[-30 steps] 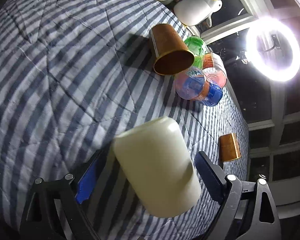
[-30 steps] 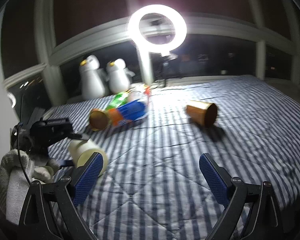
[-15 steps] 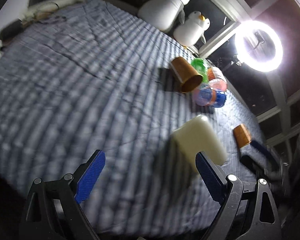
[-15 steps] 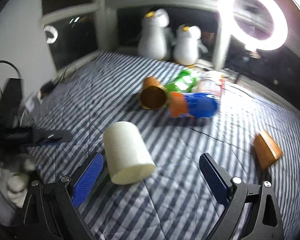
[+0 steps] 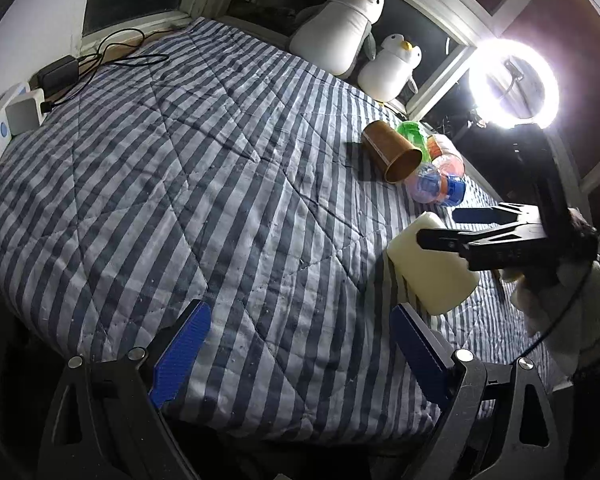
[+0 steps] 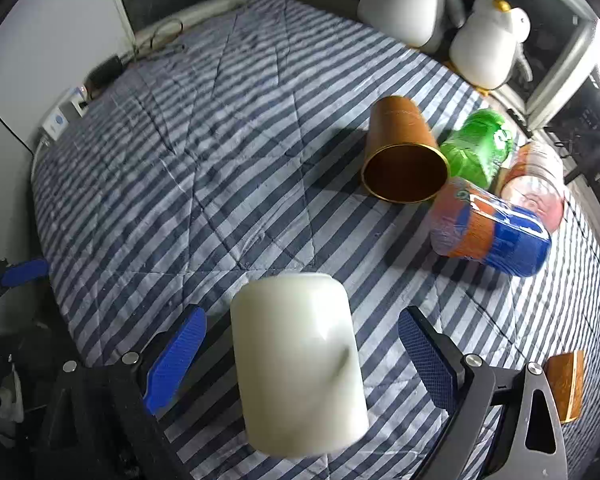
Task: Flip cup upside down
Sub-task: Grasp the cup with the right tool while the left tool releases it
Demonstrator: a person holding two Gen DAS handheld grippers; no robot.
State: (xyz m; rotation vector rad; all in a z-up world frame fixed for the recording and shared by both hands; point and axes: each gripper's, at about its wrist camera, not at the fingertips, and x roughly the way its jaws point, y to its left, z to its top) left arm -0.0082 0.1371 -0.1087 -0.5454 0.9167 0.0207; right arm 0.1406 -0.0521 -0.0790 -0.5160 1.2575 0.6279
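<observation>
A cream-white cup [image 6: 298, 364] is shown lying on its side on the striped quilt of the bed [image 5: 180, 184], closed base toward the far end, near the bed's front edge. In the right wrist view it sits between the spread blue pads of the right tongs [image 6: 302, 354], with a gap visible on each side; no pad is seen touching it. In the left wrist view the same cup [image 5: 432, 268] is partly covered by the dark arms of the right tongs [image 5: 448, 228], which reach in from the right. The left tongs [image 5: 300, 344] are held wide apart over bare quilt, with nothing between the pads. Farther up the bed a brown cup [image 6: 402, 152] lies on its side, mouth toward the camera, touching a green bottle [image 6: 478, 146] and an orange-and-blue bottle [image 6: 490, 236]. Two plush penguins [image 5: 348, 28] stand at the window beside a lit ring light [image 5: 514, 84].
</observation>
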